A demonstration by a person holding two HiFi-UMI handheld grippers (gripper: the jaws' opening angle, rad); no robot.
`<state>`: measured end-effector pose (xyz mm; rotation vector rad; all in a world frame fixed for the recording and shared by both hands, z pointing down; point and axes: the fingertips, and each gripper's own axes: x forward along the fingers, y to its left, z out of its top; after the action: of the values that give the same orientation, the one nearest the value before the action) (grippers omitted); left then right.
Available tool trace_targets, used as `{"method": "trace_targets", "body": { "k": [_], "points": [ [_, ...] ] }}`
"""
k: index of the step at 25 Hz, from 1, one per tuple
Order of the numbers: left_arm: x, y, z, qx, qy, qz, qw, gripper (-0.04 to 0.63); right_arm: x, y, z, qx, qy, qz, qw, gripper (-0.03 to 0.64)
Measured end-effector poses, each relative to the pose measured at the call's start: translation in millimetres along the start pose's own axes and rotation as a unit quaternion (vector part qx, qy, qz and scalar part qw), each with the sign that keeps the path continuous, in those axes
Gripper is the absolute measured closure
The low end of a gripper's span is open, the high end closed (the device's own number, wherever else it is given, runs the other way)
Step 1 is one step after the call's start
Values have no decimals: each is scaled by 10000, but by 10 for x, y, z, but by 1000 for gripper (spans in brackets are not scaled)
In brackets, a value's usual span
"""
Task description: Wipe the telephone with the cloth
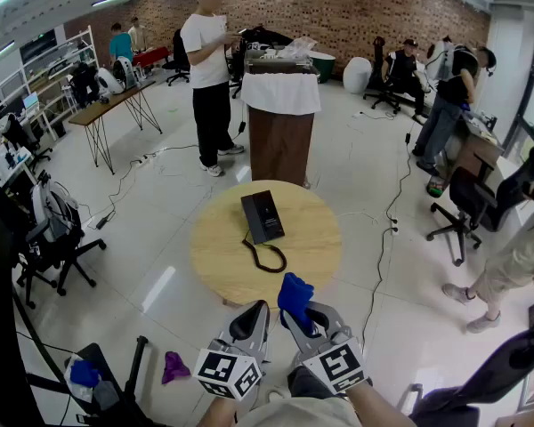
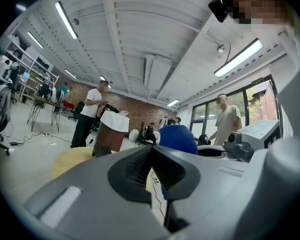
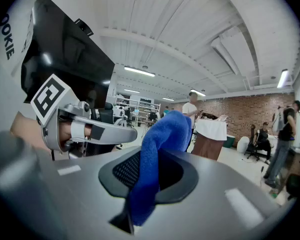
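Observation:
A black telephone (image 1: 262, 216) lies on the round wooden table (image 1: 316, 247), its coiled cord (image 1: 265, 257) trailing toward me. Both grippers hover near the table's front edge, short of the phone. My right gripper (image 1: 299, 314) is shut on a blue cloth (image 1: 295, 297), which sticks up from between its jaws; in the right gripper view the cloth (image 3: 160, 149) runs through the closed pads. My left gripper (image 1: 250, 320) is shut with nothing in it. In the left gripper view the jaws meet, and the blue cloth (image 2: 177, 138) and the table (image 2: 72, 160) show beyond them.
A brown pedestal (image 1: 280, 118) draped with white cloth stands beyond the table. A person (image 1: 209, 74) stands left of it. Office chairs (image 1: 467, 207) and more people are on the right, a chair (image 1: 53, 238) on the left. A purple rag (image 1: 173, 366) lies on the floor.

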<state>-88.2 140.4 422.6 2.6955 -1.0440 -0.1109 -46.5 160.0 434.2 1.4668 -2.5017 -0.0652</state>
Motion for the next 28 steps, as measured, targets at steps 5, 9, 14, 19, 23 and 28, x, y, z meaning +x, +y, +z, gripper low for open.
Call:
{"method": "trace_targets", "body": {
  "k": [5, 9, 14, 19, 23, 28],
  "points": [
    [99, 55, 36, 18, 30, -14, 10000, 595, 84, -115, 52, -52, -39, -39, 10000, 555],
    [178, 134, 21, 19, 61, 29, 10000, 595, 178, -178, 40, -80, -53, -11, 10000, 555],
    [378, 248, 11, 16, 135, 90, 9999, 595, 333, -333, 41, -88, -66, 40, 9999, 555],
    [576, 385, 53, 5, 156, 143, 9998, 595, 520, -488, 26, -80, -21, 86, 9999, 555],
    [731, 516, 48, -24, 205, 203, 9996, 595, 673, -599, 13, -54, -6, 149, 9999, 555],
    [910, 686, 28, -28, 250, 244, 9994, 595, 882, -728, -46, -25, 33, 189, 9998, 555]
  ]
}}
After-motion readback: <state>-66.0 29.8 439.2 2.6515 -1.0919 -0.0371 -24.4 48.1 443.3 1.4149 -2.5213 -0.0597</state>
